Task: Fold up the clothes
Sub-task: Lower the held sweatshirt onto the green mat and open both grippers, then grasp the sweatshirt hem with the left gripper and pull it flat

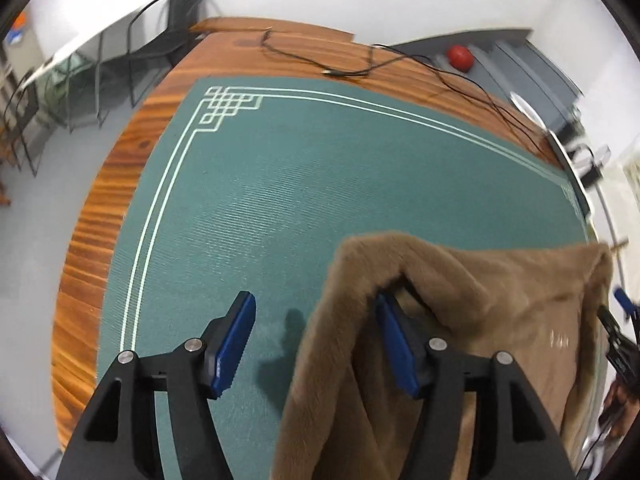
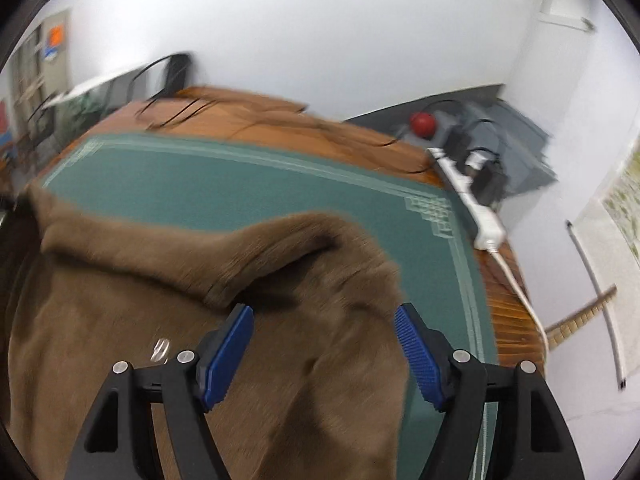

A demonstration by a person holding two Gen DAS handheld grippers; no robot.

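- L gripper (image 1: 316,340): jaws apart, approx. mid-wide. Nothing clamped. Blue pads (image 1: 236,344) bare on the one side; brown fleece garment (image 1: 500,300) draped over the other finger, loose, not pinched.
- R gripper (image 2: 324,352): jaws apart, wide. Nothing gripped; garment (image 2: 160,280) lies under and ahead of the fingers, pads not pressing on it.
- Garment: brown, furry, spread w/ humps and folds on green mat (image 1: 280,184). In left wrist view it covers the mat's lower right; in right wrist view, the lower left and centre.
- Mat: white line border w/ corner pattern, lies flat on wooden table (image 1: 132,152).
- Table extras: black cables (image 1: 400,60) along far edge; white power strip (image 2: 476,208) at the right edge in the right wrist view.
- Background: red ball (image 1: 460,56) beyond table, white walls. Right wrist view blurred.
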